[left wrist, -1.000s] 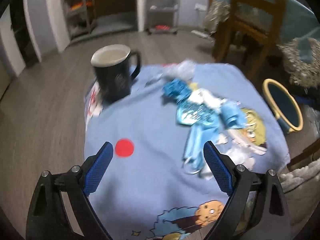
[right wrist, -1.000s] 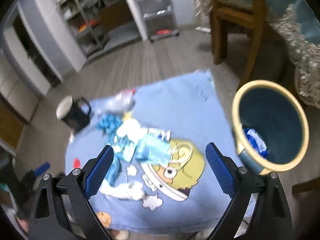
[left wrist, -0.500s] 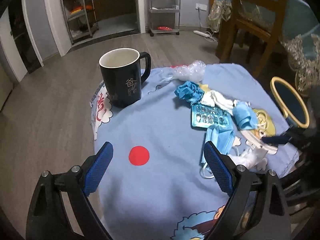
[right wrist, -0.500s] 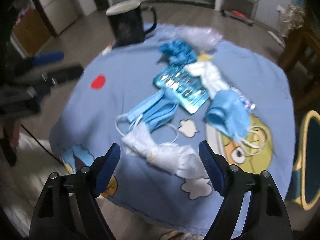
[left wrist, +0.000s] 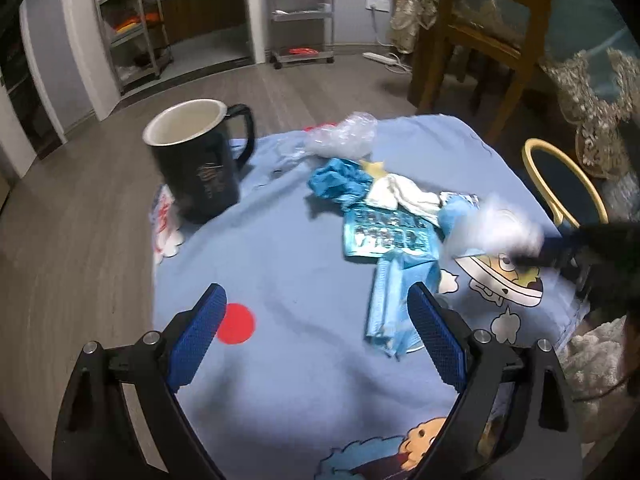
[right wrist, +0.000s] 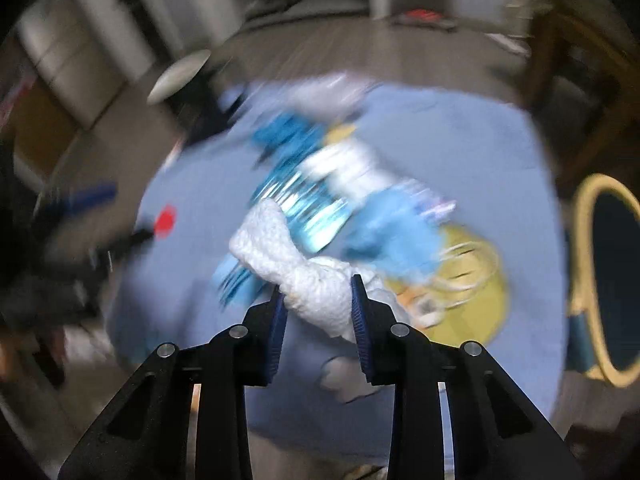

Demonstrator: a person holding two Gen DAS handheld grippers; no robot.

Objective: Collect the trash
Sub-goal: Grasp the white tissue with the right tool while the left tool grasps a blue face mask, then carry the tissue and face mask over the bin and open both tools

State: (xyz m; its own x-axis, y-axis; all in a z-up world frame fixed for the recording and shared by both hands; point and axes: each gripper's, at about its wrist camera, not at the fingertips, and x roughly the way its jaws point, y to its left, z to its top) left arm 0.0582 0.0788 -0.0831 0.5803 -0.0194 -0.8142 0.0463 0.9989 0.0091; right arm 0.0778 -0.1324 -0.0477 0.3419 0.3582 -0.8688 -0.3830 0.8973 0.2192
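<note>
Tissue (right wrist: 316, 280) is sitting pinched between your right gripper (right wrist: 318, 308) fingers, raised above the blue cloth (left wrist: 288, 248) near the bin (right wrist: 608, 280). Your left gripper (left wrist: 316, 336) is hovering spread wide over the cloth, facing the mug (left wrist: 196, 160) and the masks (left wrist: 396, 296).

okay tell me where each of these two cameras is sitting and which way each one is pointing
Left wrist: on the left gripper, above the near edge of the blue cloth, facing across it to the mug and trash pile; its open jaws show, empty.
Right wrist: on the right gripper, looking down across the same cloth toward the bin; its jaws show, shut on the paper wad. Blurred.
Shared: cloth, red dot, blister pack, bin, paper wad; the left view shows the right gripper too.
</note>
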